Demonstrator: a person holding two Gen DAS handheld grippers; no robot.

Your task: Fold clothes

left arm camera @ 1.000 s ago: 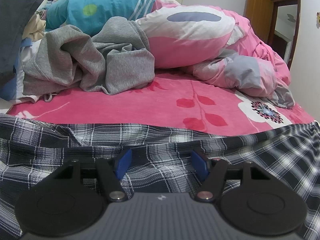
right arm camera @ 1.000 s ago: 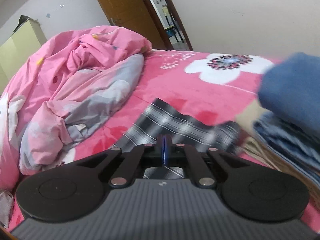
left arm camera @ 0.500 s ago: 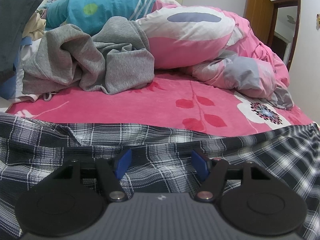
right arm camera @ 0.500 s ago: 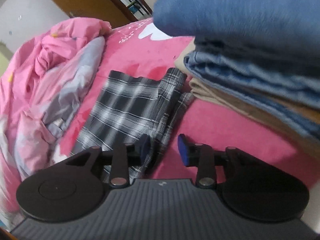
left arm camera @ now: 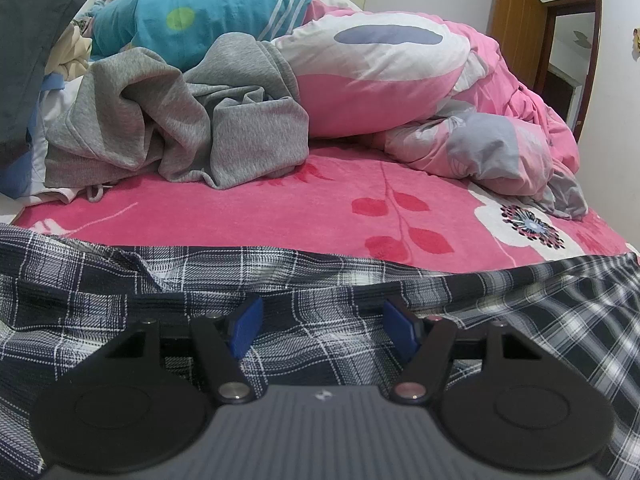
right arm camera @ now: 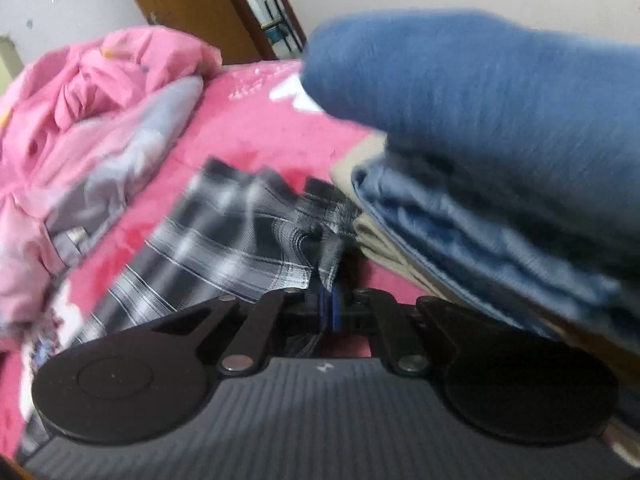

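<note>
Black-and-white plaid cotton garment (left arm camera: 320,276): spread flat on the pink floral plush bedspread (left arm camera: 248,216), at its near edge. Your left gripper (left arm camera: 322,330) sits over the plaid with jaws spread, blue pads clear of the cloth. Your right gripper (right arm camera: 329,306) has its jaws pressed together, pinching a corner of the plaid (right arm camera: 256,232). Folded blue and beige clothes stack (right arm camera: 492,184): on the bedspread, just beside that corner. Crumpled grey sweatshirt (left arm camera: 176,120): at the bedspread's far side.
</note>
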